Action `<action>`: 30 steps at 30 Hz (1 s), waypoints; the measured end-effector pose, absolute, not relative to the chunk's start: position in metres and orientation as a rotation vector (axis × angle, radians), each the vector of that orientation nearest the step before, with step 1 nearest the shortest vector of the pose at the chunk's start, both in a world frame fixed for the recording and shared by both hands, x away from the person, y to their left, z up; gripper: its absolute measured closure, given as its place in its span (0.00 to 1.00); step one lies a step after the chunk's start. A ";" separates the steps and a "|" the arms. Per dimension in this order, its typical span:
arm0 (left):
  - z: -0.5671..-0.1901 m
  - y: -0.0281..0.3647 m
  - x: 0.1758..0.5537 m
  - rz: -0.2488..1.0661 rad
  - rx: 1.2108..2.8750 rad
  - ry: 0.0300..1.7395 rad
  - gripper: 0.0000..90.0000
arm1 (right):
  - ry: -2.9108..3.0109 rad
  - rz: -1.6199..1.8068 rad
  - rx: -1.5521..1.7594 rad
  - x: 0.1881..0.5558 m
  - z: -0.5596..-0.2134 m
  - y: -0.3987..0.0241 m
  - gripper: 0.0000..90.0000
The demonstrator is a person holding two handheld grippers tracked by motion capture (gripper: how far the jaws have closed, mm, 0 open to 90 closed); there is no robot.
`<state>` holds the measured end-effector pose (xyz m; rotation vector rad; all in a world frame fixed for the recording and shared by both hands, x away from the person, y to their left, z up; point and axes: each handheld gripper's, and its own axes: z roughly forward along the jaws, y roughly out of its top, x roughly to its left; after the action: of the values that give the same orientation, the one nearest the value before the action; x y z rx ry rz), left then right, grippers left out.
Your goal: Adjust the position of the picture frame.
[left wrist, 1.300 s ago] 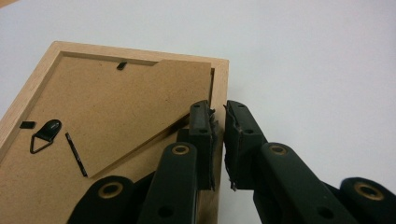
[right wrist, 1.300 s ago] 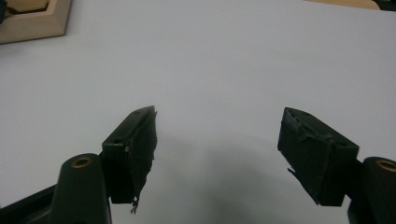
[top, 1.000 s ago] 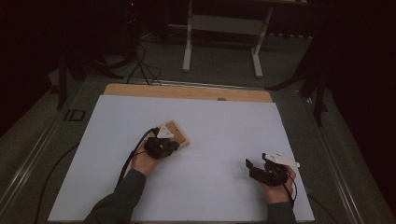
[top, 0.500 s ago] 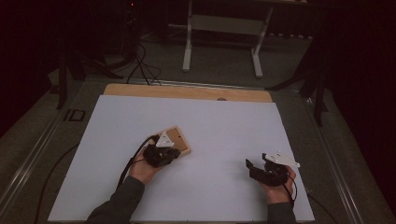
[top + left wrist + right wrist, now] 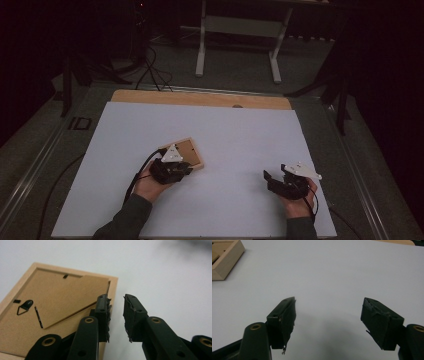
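Note:
A light wooden picture frame (image 5: 189, 151) lies back-up on the white sheet, left of centre. Its brown backing (image 5: 50, 297) carries a small black hanger (image 5: 25, 306), and one flap of the backing looks slightly lifted. My left gripper (image 5: 184, 169) is at the frame's near right corner. Its jaws have just been opening, and they now stand a little apart (image 5: 117, 308) with only white sheet between them. The left fingertip (image 5: 103, 305) overlaps the frame's rail. My right gripper (image 5: 267, 177) rests near the front right, open wide (image 5: 328, 312) over bare sheet.
The white sheet (image 5: 240, 130) covers most of the table, with a wooden strip (image 5: 200, 98) along its far edge. A white stand (image 5: 237, 30) and floor cables (image 5: 150, 65) lie beyond the table. A corner of the frame (image 5: 224, 257) shows far left in the right gripper view.
My left hand has drawn back toward the near edge, off the frame's middle to its corner, and its jaws have parted. The right gripper has not moved.

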<state>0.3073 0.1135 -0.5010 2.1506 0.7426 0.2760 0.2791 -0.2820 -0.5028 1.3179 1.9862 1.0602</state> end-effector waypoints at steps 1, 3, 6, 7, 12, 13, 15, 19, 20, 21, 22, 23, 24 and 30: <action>-0.500 0.113 0.305 0.277 2.152 0.735 0.82 | 1.986 1.061 1.317 0.279 -0.503 -0.282 0.31; -0.498 0.113 0.301 0.270 2.153 0.724 0.85 | 1.987 1.060 1.315 0.279 -0.503 -0.282 0.31; -0.499 0.114 0.296 0.265 2.160 0.716 0.91 | 1.987 1.062 1.314 0.279 -0.503 -0.282 0.31; -0.500 0.114 0.295 0.259 2.169 0.714 0.92 | 1.986 1.063 1.316 0.279 -0.503 -0.282 0.31; -0.507 0.118 0.292 0.253 2.204 0.728 0.98 | 1.989 1.061 1.312 0.279 -0.503 -0.281 0.31; -0.509 0.119 0.291 0.255 2.207 0.732 0.99 | 1.989 1.062 1.313 0.279 -0.503 -0.281 0.31; -0.511 0.120 0.288 0.277 2.213 0.729 0.99 | 1.990 1.060 1.313 0.279 -0.503 -0.281 0.31; -0.514 0.121 0.285 0.284 2.224 0.749 1.00 | 1.992 1.059 1.313 0.280 -0.503 -0.281 0.31; -0.515 0.122 0.284 0.284 2.227 0.756 1.00 | 1.993 1.059 1.311 0.280 -0.503 -0.280 0.31; -0.515 0.123 0.284 0.286 2.230 0.763 1.00 | 1.993 1.060 1.310 0.280 -0.503 -0.280 0.31; -0.516 0.125 0.283 0.291 2.233 0.773 1.00 | 1.994 1.061 1.309 0.280 -0.503 -0.280 0.31; -0.516 0.126 0.283 0.292 2.235 0.779 1.00 | 1.995 1.060 1.309 0.280 -0.503 -0.280 0.31; -0.517 0.128 0.283 0.298 2.238 0.787 1.00 | 1.995 1.059 1.309 0.280 -0.503 -0.280 0.31; -0.522 0.135 0.284 0.318 2.260 0.843 1.00 | 1.995 1.060 1.308 0.280 -0.503 -0.279 0.31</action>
<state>0.2837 0.1346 -0.5216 2.2602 0.8429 0.3178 0.2804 -0.2794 -0.5027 1.3085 1.9947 1.0604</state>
